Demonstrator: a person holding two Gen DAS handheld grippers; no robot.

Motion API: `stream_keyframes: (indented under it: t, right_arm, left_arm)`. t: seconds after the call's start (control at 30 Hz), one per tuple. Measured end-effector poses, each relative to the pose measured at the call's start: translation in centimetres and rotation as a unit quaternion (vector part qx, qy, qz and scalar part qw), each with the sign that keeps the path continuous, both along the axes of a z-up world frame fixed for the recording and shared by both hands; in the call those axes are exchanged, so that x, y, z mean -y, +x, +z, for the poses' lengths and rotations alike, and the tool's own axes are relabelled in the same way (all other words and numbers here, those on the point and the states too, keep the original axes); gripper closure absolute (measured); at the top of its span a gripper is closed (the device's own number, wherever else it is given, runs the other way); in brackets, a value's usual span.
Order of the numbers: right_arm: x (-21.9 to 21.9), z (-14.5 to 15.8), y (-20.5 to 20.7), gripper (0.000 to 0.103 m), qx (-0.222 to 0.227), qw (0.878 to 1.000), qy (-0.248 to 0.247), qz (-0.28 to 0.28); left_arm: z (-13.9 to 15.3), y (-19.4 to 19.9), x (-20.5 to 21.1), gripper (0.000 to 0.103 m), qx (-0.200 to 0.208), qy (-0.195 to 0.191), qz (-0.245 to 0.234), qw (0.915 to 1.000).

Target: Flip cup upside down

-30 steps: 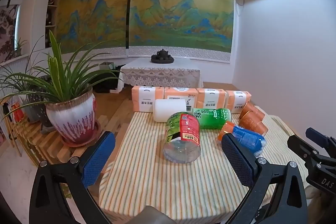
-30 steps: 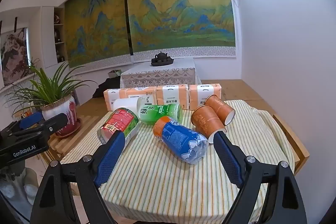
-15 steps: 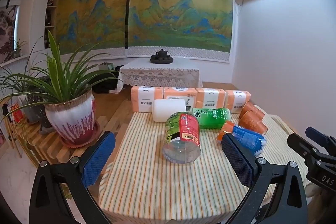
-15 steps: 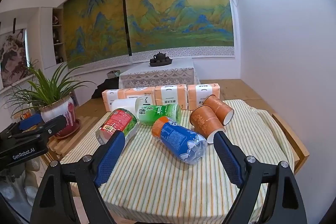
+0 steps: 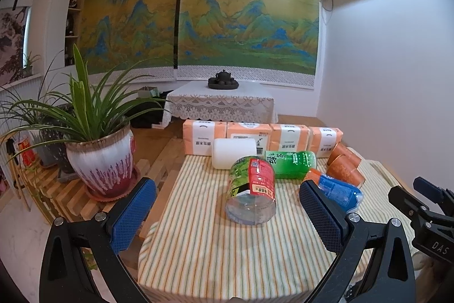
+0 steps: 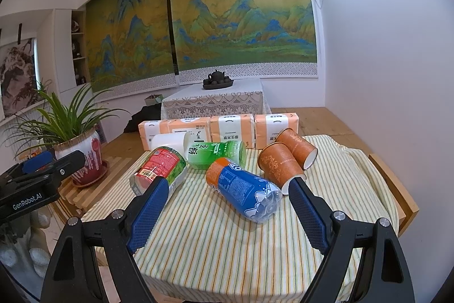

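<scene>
- Orange paper cups (image 6: 279, 165) are lying on their sides, touching, at the far right of the striped desk (image 6: 215, 243); I'm seeing the nearer cup's rim partly covered by my right gripper (image 6: 224, 213) finger.
- Through the left wrist camera the cups (image 5: 343, 166) are lying partly behind the blue bottle (image 5: 337, 190).
- I'm holding both the right and the left gripper (image 5: 227, 213) with jaws wide apart, gripping nothing.
- I'm finding the bottle labels too small to read.
</scene>
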State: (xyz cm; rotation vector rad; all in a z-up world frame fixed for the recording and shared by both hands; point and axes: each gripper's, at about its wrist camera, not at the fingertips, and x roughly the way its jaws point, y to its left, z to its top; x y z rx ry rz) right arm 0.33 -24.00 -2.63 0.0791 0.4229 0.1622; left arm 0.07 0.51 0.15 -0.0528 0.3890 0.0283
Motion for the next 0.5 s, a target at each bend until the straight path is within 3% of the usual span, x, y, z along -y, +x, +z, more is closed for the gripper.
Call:
stream_keyframes:
  t: [0.5]
  right_arm:
    - [-0.33,-0.04,0.12,0.019,0.0,1.0,-0.003,0.001]
  left_arm:
    - [0.03,-0.01,0.0,0.0,0.0,-0.001,0.001,1.0]
